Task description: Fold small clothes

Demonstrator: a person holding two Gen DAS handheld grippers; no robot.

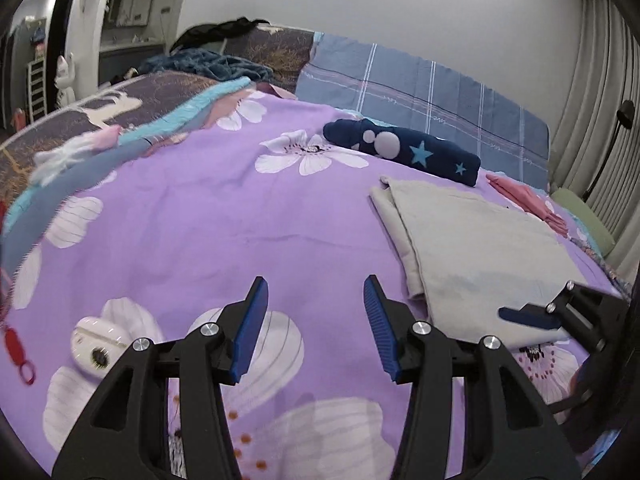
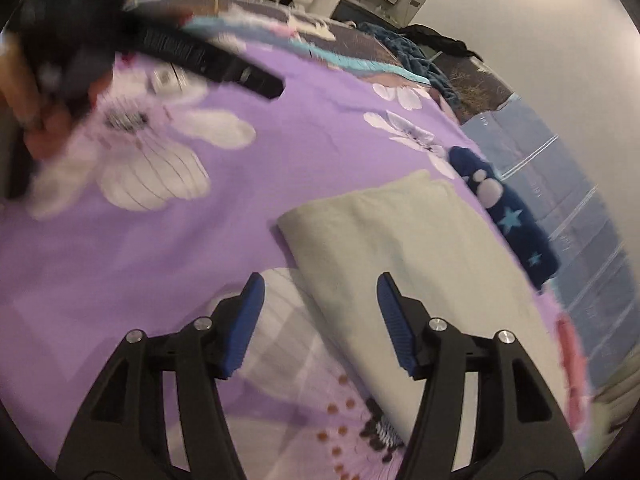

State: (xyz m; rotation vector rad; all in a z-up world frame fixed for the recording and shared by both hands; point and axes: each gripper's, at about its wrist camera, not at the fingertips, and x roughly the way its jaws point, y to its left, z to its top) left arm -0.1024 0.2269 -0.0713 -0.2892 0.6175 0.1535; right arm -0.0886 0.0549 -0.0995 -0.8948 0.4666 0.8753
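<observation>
- Currently, left wrist view: left gripper [image 1: 316, 292] has its jaws apart with nothing between the blue pads; only the purple floral bedspread [image 1: 208, 216] shows in the gap.
- A small white device [image 1: 100, 344] lies on the bedspread left of the left finger; a red clip-like object [image 1: 18, 354] sits at the far left edge.
- The folded beige garment [image 1: 480, 240] lies flat to the right of and beyond this gripper, clear of both pads.
- Behind the garment: a rolled navy cloth with stars [image 1: 404, 148], touching or just beside its far edge; a pink garment [image 1: 528, 200] further right.
- The right gripper [image 1: 532, 316] enters at the lower right of this view, one blue finger over the beige garment's near corner; contact cannot be told.
- Right wrist view, blurred: the right gripper [image 2: 320, 292] has jaws parted and empty, angled down at the bed.
- The beige garment [image 2: 400, 248] lies just beyond the tips and under the right finger; its folded edge crosses the gap.
- The person's hand [image 2: 44, 120] grips the left tool at upper left, smeared.
</observation>
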